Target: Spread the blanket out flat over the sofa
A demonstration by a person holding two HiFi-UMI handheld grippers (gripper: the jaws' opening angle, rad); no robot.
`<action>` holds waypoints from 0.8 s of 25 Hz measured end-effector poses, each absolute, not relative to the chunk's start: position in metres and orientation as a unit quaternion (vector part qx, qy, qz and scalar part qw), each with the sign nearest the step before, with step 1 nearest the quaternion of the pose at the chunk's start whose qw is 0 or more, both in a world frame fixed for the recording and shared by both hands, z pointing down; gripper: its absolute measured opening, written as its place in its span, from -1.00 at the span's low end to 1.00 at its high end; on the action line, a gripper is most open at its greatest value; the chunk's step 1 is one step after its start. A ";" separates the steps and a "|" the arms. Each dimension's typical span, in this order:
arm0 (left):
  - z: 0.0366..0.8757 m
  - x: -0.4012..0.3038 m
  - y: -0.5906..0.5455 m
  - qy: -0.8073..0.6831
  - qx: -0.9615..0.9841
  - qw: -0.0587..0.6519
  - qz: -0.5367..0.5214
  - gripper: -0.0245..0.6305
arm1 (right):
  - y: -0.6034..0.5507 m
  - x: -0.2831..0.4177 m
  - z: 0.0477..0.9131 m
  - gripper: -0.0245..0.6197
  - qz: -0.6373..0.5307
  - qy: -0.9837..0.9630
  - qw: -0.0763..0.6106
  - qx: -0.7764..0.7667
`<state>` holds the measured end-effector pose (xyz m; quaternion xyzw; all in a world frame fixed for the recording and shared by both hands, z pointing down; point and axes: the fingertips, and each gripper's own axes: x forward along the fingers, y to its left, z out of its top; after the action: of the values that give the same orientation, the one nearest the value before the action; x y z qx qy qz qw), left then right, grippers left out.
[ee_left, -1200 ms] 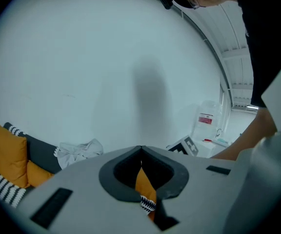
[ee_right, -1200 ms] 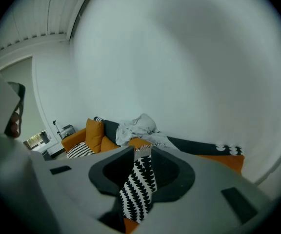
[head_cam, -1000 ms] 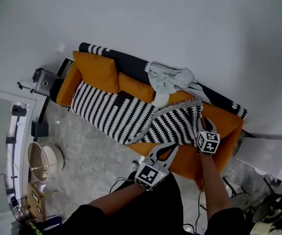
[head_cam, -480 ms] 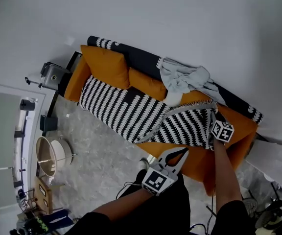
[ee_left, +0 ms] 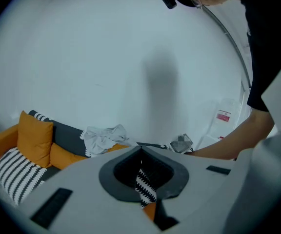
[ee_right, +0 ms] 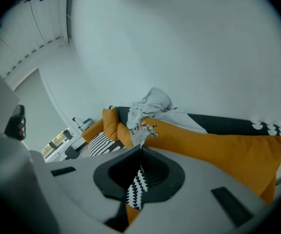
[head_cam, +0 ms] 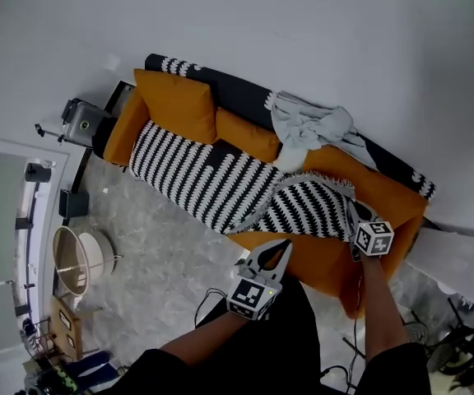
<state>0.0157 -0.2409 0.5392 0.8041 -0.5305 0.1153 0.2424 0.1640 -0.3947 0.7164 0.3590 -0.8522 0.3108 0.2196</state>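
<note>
Once-open right gripper jaws closing, blanket between

Your blanket is matt woven cloth with a fringed edge; the sofa wears matt orange fabric. The floor looks like smooth speckled stone, though you're seeing it from far.

Only real change is on your right gripper. A second ago its jaws were partway open, then they spread wider, and now they've snapped closed on the right edge of the blanket. A black-and-white strip is pinched between them. That hand has also drifted a little along the seat toward the right end of the sofa.
</note>
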 end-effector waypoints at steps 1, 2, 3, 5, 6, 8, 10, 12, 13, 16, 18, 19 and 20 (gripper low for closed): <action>0.537 0.013 -0.234 -0.525 0.807 0.245 0.114 -0.88 | -0.377 0.163 0.710 -0.80 0.311 -0.854 0.221 0.353; 0.534 0.012 -0.227 -0.517 0.812 0.248 0.110 -0.88 | -0.359 0.162 0.705 -0.80 0.312 -0.854 0.224 0.350; 0.530 0.012 -0.219 -0.508 0.818 0.249 0.104 -0.88 | -0.340 0.163 0.702 -0.80 0.311 -0.853 0.230 0.350; 0.522 0.014 -0.202 -0.484 0.836 0.241 0.096 -0.88 | -0.301 0.168 0.697 -0.80 0.308 -0.847 0.249 0.355; 0.518 0.014 -0.194 -0.472 0.846 0.227 0.101 -0.88 | -0.282 0.172 0.695 -0.80 0.307 -0.843 0.259 0.358; 0.508 0.016 -0.178 -0.449 0.866 0.187 0.117 -0.88 | -0.242 0.183 0.694 -0.80 0.310 -0.833 0.274 0.368; 0.500 0.019 -0.159 -0.428 0.883 0.157 0.115 -0.88 | -0.200 0.198 0.698 -0.80 0.316 -0.816 0.298 0.381; 0.497 0.019 -0.138 -0.406 0.894 0.158 0.101 -0.88 | -0.161 0.213 0.706 -0.80 0.326 -0.795 0.323 0.397; 0.496 0.018 -0.128 -0.394 0.899 0.159 0.105 -0.88 | -0.143 0.219 0.711 -0.80 0.331 -0.783 0.333 0.407; 0.501 0.021 -0.092 -0.364 0.914 0.138 0.117 -0.88 | -0.092 0.238 0.728 -0.80 0.349 -0.752 0.353 0.433; 0.504 0.027 -0.073 -0.364 0.916 0.133 0.101 -0.88 | -0.061 0.250 0.743 -0.80 0.366 -0.736 0.359 0.443; 0.505 0.030 -0.066 -0.368 0.915 0.134 0.099 -0.88 | -0.046 0.258 0.751 -0.80 0.374 -0.728 0.359 0.448; 0.504 0.033 -0.060 -0.371 0.913 0.135 0.106 -0.88 | -0.032 0.266 0.758 -0.80 0.382 -0.722 0.358 0.452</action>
<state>0.0332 -0.0603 0.5041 0.9125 -0.3710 0.1063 0.1355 0.2664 -0.0315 0.7584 0.4524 -0.7218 0.3819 0.3584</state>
